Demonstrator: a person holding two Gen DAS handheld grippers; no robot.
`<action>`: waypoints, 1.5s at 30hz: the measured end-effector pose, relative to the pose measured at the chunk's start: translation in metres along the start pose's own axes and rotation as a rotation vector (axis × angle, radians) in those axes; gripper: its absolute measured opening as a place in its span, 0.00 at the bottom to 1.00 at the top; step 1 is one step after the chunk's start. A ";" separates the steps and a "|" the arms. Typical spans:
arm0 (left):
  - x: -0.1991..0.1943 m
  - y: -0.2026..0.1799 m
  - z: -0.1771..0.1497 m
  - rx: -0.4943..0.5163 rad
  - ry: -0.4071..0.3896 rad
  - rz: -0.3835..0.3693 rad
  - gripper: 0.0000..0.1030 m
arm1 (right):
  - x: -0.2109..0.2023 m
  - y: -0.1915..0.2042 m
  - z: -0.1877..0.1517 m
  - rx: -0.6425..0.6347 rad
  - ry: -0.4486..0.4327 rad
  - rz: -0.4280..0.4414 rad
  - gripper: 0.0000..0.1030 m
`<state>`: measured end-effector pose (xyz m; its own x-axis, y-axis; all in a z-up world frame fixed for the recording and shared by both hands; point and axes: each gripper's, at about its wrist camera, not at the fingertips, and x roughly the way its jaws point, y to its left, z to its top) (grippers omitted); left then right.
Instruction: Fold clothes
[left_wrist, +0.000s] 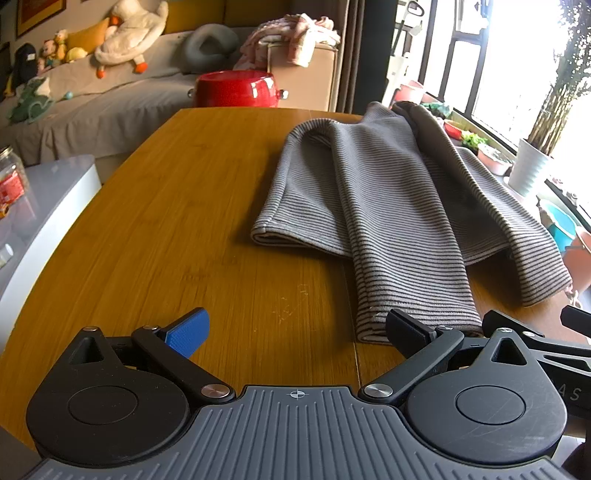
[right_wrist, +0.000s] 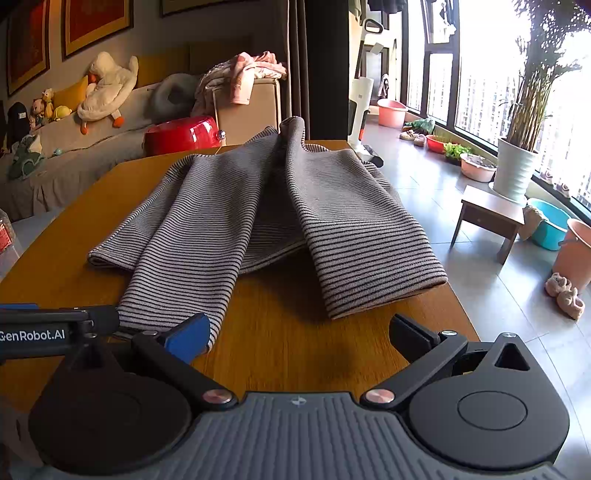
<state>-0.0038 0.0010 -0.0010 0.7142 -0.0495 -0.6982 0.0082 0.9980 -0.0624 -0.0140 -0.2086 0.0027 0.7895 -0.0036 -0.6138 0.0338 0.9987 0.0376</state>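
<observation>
- The only clear writing is "GenRobot.AI", white on the black body of the left gripper (right_wrist: 59, 334), which enters the right wrist view from the left edge; the letters "A S" show on a black part at the right edge of the left wrist view.
- A clear jar (left_wrist: 11, 181) with a red label stands on a grey surface at the left; its print is too small to read.
- One striped garment (left_wrist: 388, 206), grey with dark lines, lies on the wooden table (left_wrist: 177, 229), partly folded, two long flaps pointing toward the cameras and one hem layer out to the left.
- Left gripper (left_wrist: 295, 332): jaws spread wide, holding nothing; its right finger sits just beside the end of the near flap.
- Right gripper (right_wrist: 299, 336): jaws spread wide, empty, above bare table between the two flaps; its blue pad (right_wrist: 188, 338) overlaps the left flap's end.
- One red pot (left_wrist: 236, 88) is beyond the table's far edge.
- One white goose plush (right_wrist: 107, 90) lies on the sofa, with several small toys beside it.
- One white planter (right_wrist: 515, 168) stands by the window; one blue basin (right_wrist: 550, 229) is near it, and pink tubs are spread along the floor.
</observation>
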 end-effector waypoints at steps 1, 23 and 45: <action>0.000 0.000 0.000 0.000 0.000 0.000 1.00 | 0.000 0.000 0.000 0.000 0.000 0.000 1.00; 0.001 0.002 0.000 -0.006 0.000 0.000 1.00 | 0.001 0.000 -0.002 0.001 0.006 0.000 1.00; 0.000 0.003 -0.001 -0.007 0.005 0.002 1.00 | 0.003 -0.001 -0.001 0.003 0.011 0.001 1.00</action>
<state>-0.0045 0.0035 -0.0024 0.7107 -0.0482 -0.7018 0.0024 0.9978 -0.0661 -0.0122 -0.2095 -0.0005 0.7828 -0.0025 -0.6222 0.0354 0.9986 0.0405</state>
